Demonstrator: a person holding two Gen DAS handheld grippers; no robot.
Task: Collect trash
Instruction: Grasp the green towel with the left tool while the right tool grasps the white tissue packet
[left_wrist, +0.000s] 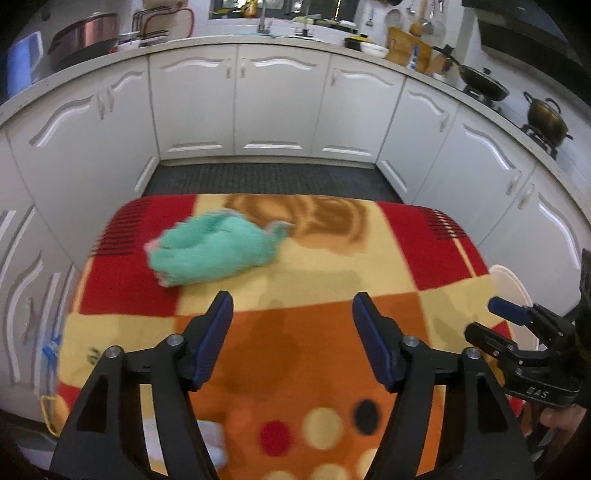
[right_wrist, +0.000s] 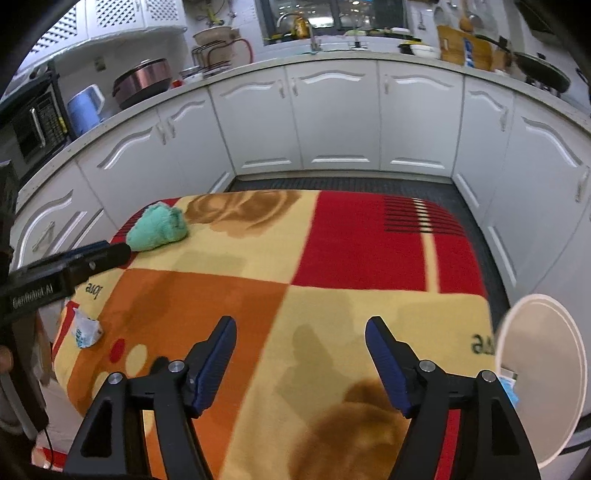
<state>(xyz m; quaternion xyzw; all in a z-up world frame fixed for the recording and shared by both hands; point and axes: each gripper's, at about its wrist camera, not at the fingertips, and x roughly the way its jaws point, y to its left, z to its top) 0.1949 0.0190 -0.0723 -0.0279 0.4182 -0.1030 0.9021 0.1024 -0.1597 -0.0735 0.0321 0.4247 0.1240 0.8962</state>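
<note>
1. Both my claws hover spread over the table (right_wrist: 388, 314), nothing between the jaws: left claw (left_wrist: 291, 314), right claw (right_wrist: 301, 338).
2. Ahead-left of the left claw lies a green cloth (left_wrist: 210, 254).
3. Left of the right claw sits a crumpled wrapper (right_wrist: 85, 332); to its right, a white bin (right_wrist: 543, 369).

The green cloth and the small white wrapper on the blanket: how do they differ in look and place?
The green cloth is a large, fluffy, bunched heap; the white wrapper is a small crumpled piece with blue print. The green cloth lies near the far left corner of the blanket; the white wrapper lies at the left edge, nearer the camera. Both rest on the blanket, and neither claw touches them.
</note>
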